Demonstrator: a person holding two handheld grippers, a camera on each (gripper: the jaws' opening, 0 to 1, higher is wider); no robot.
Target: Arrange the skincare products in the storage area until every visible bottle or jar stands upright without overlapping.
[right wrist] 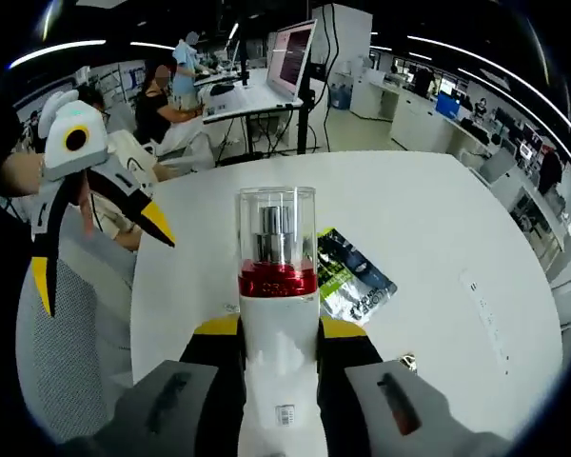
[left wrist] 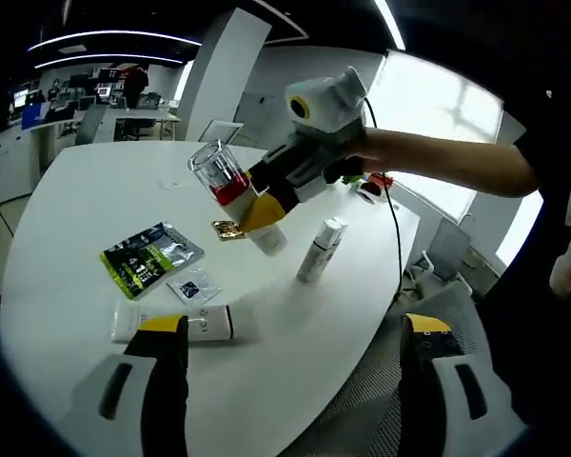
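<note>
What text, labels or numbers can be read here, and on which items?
None reads with certainty.
Green-and-black foil sachet: large pale characters, blurred.
White bottle with red band and clear cap in the right claw: band print and small base label, too small.
White lying tube: dark mark, illegible.

White bottle [right wrist: 278,362] (red band, clear cap)
</note>
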